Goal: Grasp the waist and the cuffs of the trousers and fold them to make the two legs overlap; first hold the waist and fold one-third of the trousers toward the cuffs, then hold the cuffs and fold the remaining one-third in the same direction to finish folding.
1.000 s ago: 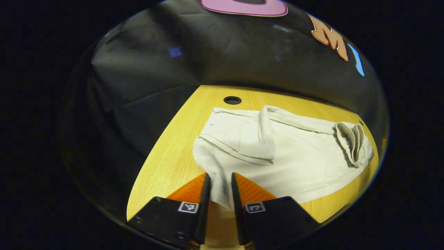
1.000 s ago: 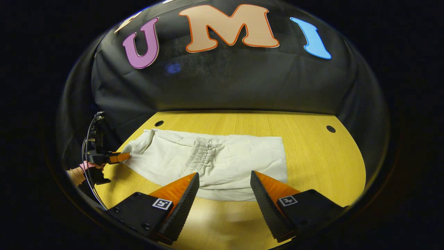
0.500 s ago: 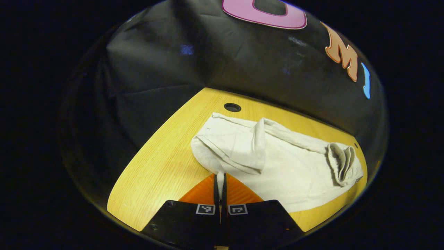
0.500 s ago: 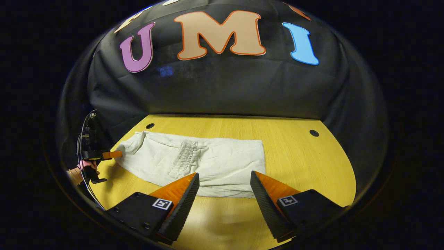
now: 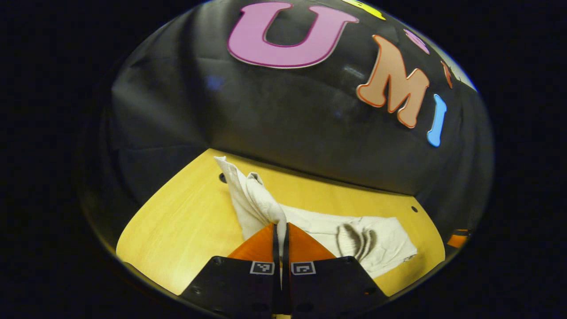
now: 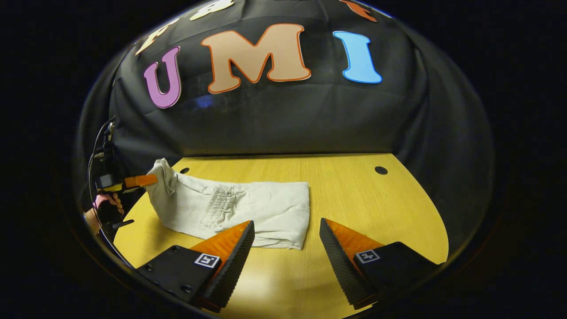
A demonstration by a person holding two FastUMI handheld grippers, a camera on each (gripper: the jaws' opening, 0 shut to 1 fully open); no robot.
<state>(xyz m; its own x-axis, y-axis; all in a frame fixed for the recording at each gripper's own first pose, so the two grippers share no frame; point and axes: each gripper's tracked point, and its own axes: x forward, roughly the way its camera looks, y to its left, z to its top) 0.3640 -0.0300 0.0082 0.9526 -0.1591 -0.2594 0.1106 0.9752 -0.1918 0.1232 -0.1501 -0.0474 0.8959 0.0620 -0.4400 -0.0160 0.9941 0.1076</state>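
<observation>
The pale trousers (image 5: 310, 219) lie on the wooden table (image 5: 177, 230), with the waist folded over so its gathered band (image 5: 354, 239) lies on top. My left gripper (image 5: 281, 226) is shut on the cuff end, and the cloth rises from the table to its tips. In the right gripper view the trousers (image 6: 266, 208) stretch across the left half of the table (image 6: 363, 199). There the left gripper (image 6: 141, 180) holds the raised cuff end (image 6: 160, 177). My right gripper (image 6: 286, 223) stands open above the table's near edge, just in front of the folded end, with nothing between its fingers.
A hand (image 6: 105, 204) and cables show behind the left gripper at the table's left edge. Round holes (image 6: 380, 170) (image 5: 413, 208) sit near the table's back corners. Black cloth walls close the booth on all sides. Bare wood lies right of the trousers.
My left gripper closed on the cuff end and lifted it off the table. The right gripper stayed open and drew back from the trousers.
</observation>
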